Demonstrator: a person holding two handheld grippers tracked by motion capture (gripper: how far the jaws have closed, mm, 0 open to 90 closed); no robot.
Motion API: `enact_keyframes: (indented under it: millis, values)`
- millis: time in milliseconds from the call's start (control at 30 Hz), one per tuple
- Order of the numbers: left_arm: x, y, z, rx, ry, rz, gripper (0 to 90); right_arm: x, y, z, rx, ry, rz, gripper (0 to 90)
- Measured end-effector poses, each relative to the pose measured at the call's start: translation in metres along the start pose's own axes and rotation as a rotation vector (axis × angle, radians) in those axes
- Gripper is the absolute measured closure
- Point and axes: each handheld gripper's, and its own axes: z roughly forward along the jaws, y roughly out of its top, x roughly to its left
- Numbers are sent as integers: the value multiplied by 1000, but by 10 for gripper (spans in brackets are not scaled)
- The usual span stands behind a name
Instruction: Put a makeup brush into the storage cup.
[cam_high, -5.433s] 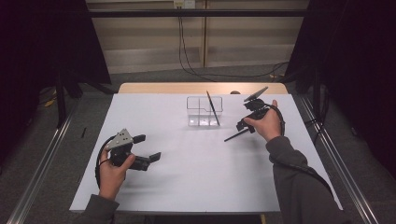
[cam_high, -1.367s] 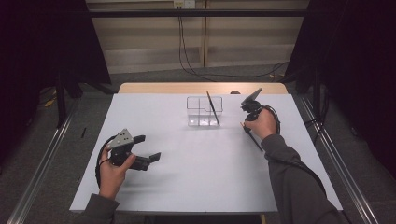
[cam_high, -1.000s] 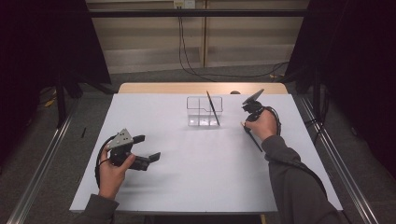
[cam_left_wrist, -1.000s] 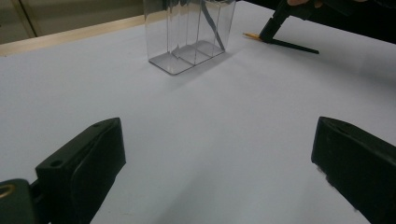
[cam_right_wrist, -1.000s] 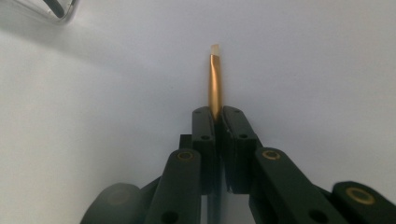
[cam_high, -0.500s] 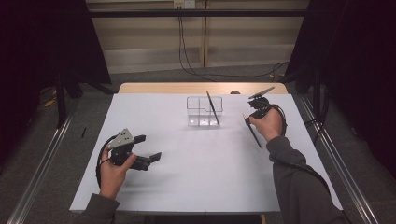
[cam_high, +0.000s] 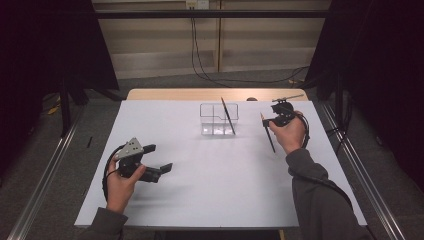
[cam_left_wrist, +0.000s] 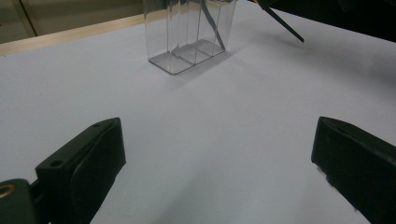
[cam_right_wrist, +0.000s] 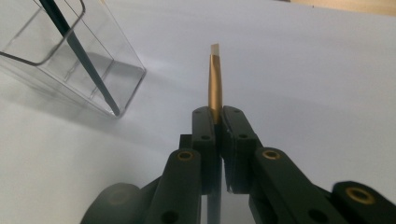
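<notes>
Brush (cam_high: 267, 132) work is at the carry step. Left of the clear holder (cam_high: 219, 119), our left gripper (cam_left_wrist: 217, 154) rests on the worktop (cam_high: 215, 190), fingers apart. Right of the holder, our right gripper (cam_right_wrist: 218, 116) clamps the brush; next we tip it in beside the dark brush (cam_high: 228, 116).

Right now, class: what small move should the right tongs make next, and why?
Probably carry the paintbrush over the clear holder and lower it in: the right tongs are clamped on it, and another brush already stands there.
</notes>
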Motion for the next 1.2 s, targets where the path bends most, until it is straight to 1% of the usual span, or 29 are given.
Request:
enact_keyframes:
  millis: [67,167,300,333,467,733,967,1200]
  values:
    - [0,0,0,0,1,0,25,0,-1,-2,-21,8,6,846]
    - [0,0,0,0,0,-2,25,1,-2,-4,-60,17,0,846]
    - [0,0,0,0,1,-1,25,3,-4,-7,-105,29,11,846]
    - [0,0,0,1,1,1,25,3,-4,-7,-127,32,0,846]
    - [0,-1,1,3,0,-3,25,4,-5,-9,-153,42,5,846]
    - [0,-1,1,7,4,-2,25,4,-7,-15,-241,43,35,846]
    - [0,-1,1,2,-2,-5,25,5,-7,-20,-317,32,43,846]
    - [0,-1,1,3,-2,-6,25,7,-8,-24,-381,23,54,845]
